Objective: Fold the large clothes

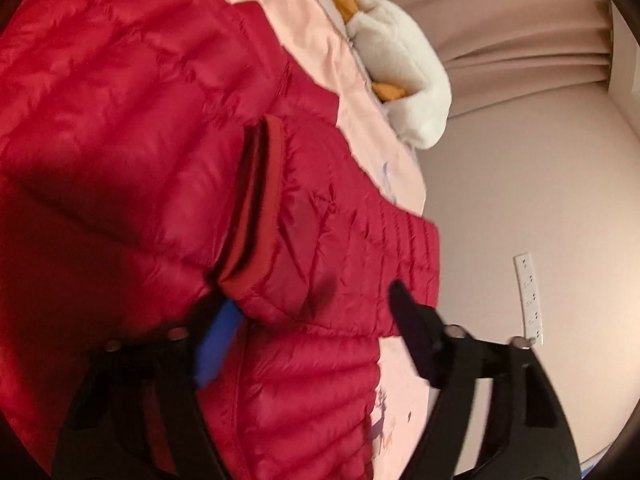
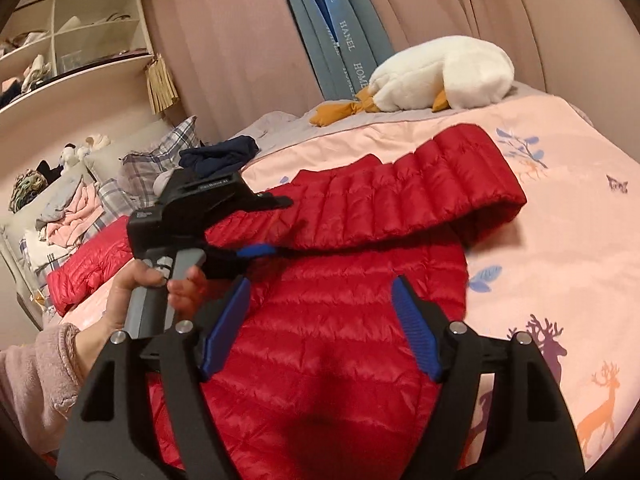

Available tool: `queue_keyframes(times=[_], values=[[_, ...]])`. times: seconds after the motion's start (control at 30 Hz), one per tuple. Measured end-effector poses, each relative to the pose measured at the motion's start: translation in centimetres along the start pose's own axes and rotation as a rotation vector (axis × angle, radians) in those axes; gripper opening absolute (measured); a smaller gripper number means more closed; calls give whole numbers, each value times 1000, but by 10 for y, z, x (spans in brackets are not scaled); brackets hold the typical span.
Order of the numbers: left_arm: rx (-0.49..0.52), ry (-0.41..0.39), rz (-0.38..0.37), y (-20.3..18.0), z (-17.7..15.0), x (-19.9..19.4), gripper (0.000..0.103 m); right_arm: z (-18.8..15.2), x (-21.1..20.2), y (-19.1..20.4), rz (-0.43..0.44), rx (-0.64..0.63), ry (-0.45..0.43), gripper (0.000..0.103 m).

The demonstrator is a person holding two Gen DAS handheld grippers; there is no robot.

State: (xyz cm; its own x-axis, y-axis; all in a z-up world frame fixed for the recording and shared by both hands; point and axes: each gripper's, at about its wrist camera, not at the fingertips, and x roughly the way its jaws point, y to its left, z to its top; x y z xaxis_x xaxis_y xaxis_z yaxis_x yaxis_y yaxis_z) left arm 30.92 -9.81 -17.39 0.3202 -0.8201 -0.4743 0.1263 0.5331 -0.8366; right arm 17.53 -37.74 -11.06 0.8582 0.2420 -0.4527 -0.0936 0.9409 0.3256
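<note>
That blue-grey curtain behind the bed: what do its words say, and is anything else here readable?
"HANEL" on the blue-grey curtain.
"HOME" lower on the same strip.
More lettering higher on that curtain: too blurred to read.
A small label on the left gripper: too small to read.
The red jacket shows no text.

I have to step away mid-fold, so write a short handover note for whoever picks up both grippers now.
Left gripper: open, nothing held, fingers over the red puffer jacket near its ribbed cuff.
Right gripper: open, empty, above the jacket's body.
Jacket lies on the pink duvet; one sleeve is already folded across it.
Left: the remaining folds. The plush goose is clear of the work.
</note>
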Motion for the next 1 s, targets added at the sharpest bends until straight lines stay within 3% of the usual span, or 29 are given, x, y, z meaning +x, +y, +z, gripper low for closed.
queue_keyframes(times=[0.1, 0.3, 0.33, 0.37, 0.4, 0.57, 0.73, 0.9, 1.0], values=[[25, -22, 10, -4, 2, -2, 47, -1, -2, -2, 2, 1, -12, 75], [-28, -21, 4, 1, 9, 13, 45, -3, -5, -2, 11, 12, -23, 75], [-33, -28, 9, 2, 10, 15, 40, -3, -5, -3, 13, 13, -20, 75], [-32, -35, 19, 1, 11, 17, 19, -3, -5, -2, 10, 13, -18, 75], [-31, -41, 27, 1, 12, 20, 9, -3, -6, -2, 4, 12, -17, 75], [2, -108, 40, -10, 22, 10, 4, -3, -9, -3, -24, 9, -18, 75], [28, -279, 15, -19, 33, -60, 4, -3, -16, -4, -40, 8, -25, 75], [10, -413, 123, 11, 40, -134, 4, -5, -12, -3, -51, 3, -4, 76], [-21, -397, 218, 42, 44, -150, 4, -5, -9, -1, -51, -2, 7, 76]])
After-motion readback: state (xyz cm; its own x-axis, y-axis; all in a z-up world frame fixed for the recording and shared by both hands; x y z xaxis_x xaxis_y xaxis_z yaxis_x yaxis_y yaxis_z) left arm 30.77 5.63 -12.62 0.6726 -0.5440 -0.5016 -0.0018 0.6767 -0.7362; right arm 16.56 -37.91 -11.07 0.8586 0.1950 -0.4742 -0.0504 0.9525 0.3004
